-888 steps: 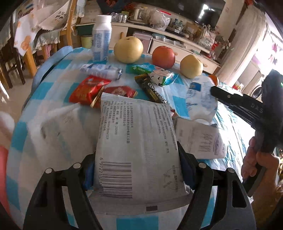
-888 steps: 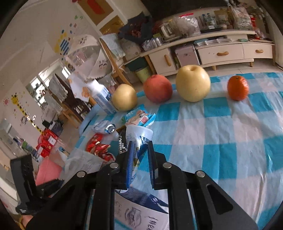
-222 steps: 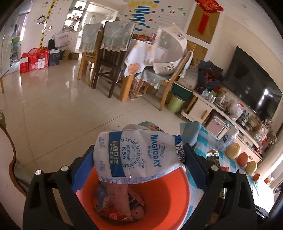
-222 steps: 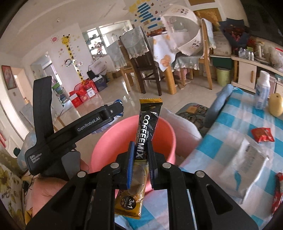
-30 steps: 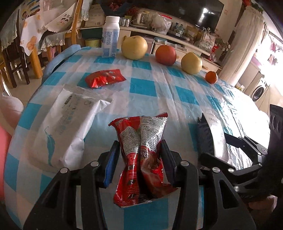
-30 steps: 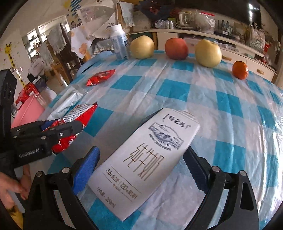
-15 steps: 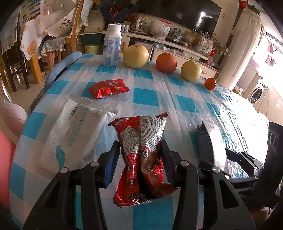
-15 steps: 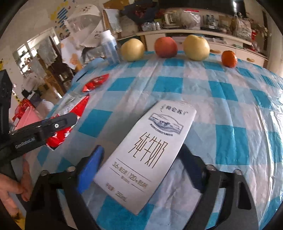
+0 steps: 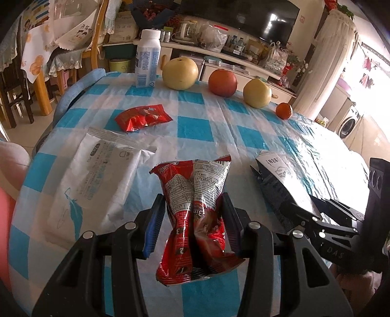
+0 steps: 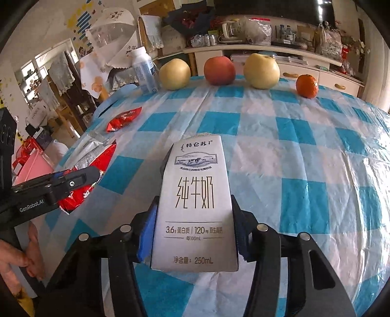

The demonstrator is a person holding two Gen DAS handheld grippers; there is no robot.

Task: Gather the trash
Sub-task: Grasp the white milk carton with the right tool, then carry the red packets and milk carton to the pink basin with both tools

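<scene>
**A:** Carton's squared up now. A second ago the right gripper (image 10: pixel 193 234) stood spread wide around a slanted carton (image 10: pixel 195 207); now both pads press its sides and it points straight ahead, tilted up off the cloth. The left gripper (image 9: pixel 192 222) hasn't changed: clamped on the red wrapper (image 9: pixel 195 207), which sticks up crumpled between its fingers.

**B:** So both are holding trash. What's left out there?

**A:** Just beyond the left gripper, a white pouch (image 9: pixel 97 170) lies flat on the checked cloth (image 9: pixel 195 126), same spot as before. Past that, a small red packet (image 9: pixel 142 117), apart from the pouch. Since half a minute ago most of the wrappers are gone from the table.

**B:** And the far edge?

**A:** A bottle (image 9: pixel 147 65) stands upright, then a row: pear (image 9: pixel 180 73), apple (image 9: pixel 223 83), another pear (image 9: pixel 257 94), tangerine (image 9: pixel 284 111). Behind them a low cabinet (image 10: pixel 268 56) with clutter, a TV (image 9: pixel 243 22), chairs at the left. The pink bin (image 10: pixel 31 165) peeks in beside the table.
</scene>
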